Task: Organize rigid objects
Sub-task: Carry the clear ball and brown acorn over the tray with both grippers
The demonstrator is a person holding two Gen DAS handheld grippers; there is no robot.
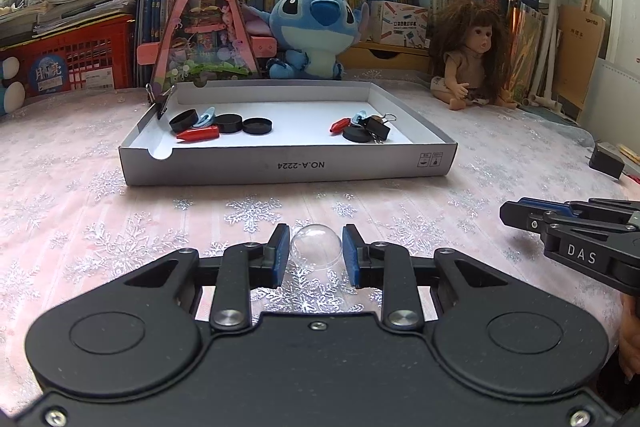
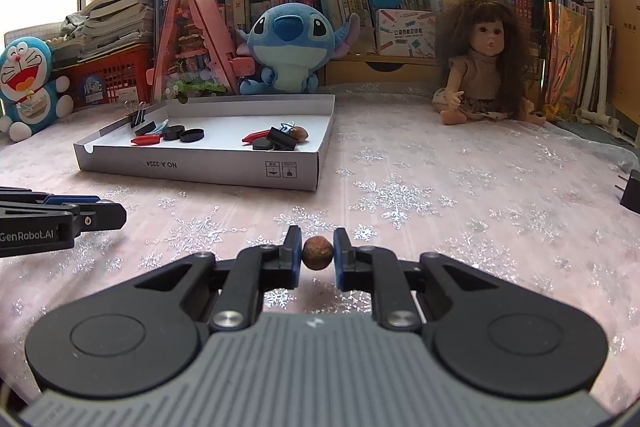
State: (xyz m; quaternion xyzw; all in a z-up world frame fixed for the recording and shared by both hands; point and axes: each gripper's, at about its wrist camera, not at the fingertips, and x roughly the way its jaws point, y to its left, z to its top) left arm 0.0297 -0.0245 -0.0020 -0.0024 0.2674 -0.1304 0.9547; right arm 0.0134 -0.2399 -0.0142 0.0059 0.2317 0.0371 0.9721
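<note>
A clear plastic dome (image 1: 316, 252) sits between the blue pads of my left gripper (image 1: 316, 237), which is shut on it just above the snowflake tablecloth. My right gripper (image 2: 317, 233) is shut on a small brown nut (image 2: 317, 253). Ahead lies a shallow grey cardboard tray (image 1: 288, 167) holding black round caps (image 1: 229, 123), red crayon-like pieces (image 1: 199, 134), pale blue clips and black binder clips (image 1: 378, 127). Another brown nut (image 2: 301, 134) lies in the tray's right group. Each gripper shows at the edge of the other's view, side by side short of the tray.
Behind the tray stand a blue plush toy (image 1: 316, 27), a pink triangular toy house (image 1: 206, 19) and a long-haired doll (image 1: 472, 55), with books and red baskets further back. A black adapter (image 1: 608, 159) lies on the cloth at the right.
</note>
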